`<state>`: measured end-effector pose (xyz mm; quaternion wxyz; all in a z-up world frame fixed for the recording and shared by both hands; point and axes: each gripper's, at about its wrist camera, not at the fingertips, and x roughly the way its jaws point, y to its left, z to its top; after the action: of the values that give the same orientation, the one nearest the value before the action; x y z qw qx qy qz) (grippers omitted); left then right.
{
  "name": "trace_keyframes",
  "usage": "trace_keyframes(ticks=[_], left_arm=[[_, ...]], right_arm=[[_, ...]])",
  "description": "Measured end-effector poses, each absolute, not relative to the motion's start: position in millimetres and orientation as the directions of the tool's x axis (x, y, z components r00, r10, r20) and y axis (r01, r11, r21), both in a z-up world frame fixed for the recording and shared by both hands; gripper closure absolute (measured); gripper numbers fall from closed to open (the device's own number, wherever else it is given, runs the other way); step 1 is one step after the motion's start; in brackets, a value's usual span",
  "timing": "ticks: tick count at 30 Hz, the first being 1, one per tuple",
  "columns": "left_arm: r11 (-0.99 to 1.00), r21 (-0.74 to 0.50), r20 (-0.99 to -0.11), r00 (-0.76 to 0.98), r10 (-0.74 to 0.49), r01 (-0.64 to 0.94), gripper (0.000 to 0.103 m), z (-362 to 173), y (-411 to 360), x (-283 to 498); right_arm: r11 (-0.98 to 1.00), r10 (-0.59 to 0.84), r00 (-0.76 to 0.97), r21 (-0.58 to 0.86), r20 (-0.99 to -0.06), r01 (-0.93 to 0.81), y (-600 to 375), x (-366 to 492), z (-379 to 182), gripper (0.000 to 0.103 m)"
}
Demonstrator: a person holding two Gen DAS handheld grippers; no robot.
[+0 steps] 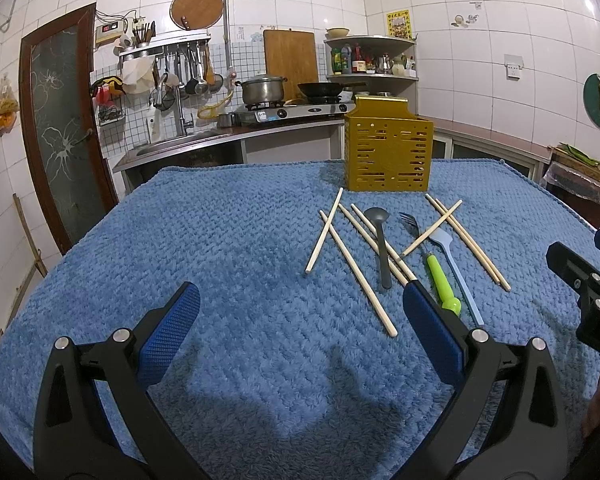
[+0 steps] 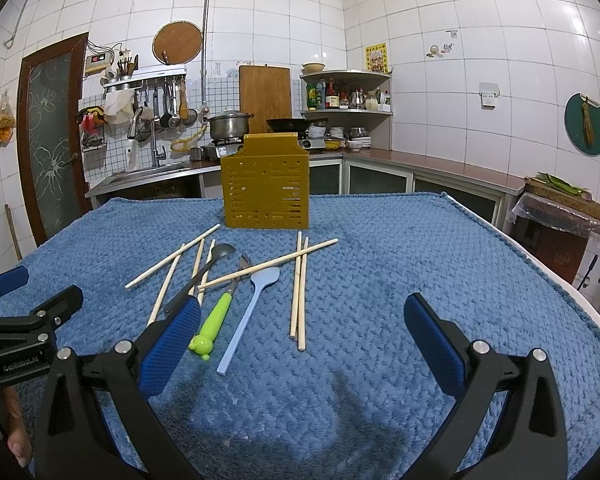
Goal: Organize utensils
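Utensils (image 2: 236, 284) lie scattered on the blue cloth (image 2: 380, 280) covering the surface, all just in front of the yellow slotted holder (image 2: 266, 192), which I take as the place they are meant to end up. In front of the holder I count loose chopsticks (image 2: 299, 292), some crossed over each other, a dark spoon (image 1: 381, 240), a fork with a green handle (image 2: 216, 320) and a pale blue spoon (image 2: 252, 304). The holder stands upright at the far side of the pile, its open top facing up, so anything can be dropped in from above. I hold both tongs above the cloth on the near side of the pile, away from the holder: the left tongs (image 1: 300, 328) spread wide and empty, the right tongs (image 2: 304, 332) likewise wide and empty. That reads to me as an approach stance, nothing gripped yet. The crossed chopsticks look awkward to lift singly; the pair lying side by side may be easier.
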<state>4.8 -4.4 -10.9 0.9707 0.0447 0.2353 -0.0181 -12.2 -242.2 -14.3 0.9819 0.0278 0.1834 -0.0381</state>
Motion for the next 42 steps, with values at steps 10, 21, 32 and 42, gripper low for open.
trace_keyframes(ticks=[10,21,32,42], left_arm=[[0.995,0.077,-0.46,0.888,-0.015,0.057,0.005,-12.2,-4.5,5.6],[0.995,0.077,-0.49,0.872,-0.012,0.057,0.005,-18.6,-5.4,12.3],[0.994,0.084,-0.532,0.846,-0.019,0.074,0.005,16.8,6.5,30.8],[0.992,0.026,-0.642,0.763,-0.08,0.125,0.005,30.2,21.7,103.3]], right_arm=[[0.995,-0.066,0.929,0.04,-0.365,0.086,-241.4,-11.9,-17.2,0.004],[0.996,-0.058,0.917,0.044,-0.395,0.082,-239.6,-7.1,-19.1,0.004],[0.998,-0.033,0.891,0.038,-0.453,0.057,-249.4,28.5,11.3,0.004],[0.996,-0.058,0.832,0.021,-0.551,0.083,-265.2,86.4,19.2,0.004]])
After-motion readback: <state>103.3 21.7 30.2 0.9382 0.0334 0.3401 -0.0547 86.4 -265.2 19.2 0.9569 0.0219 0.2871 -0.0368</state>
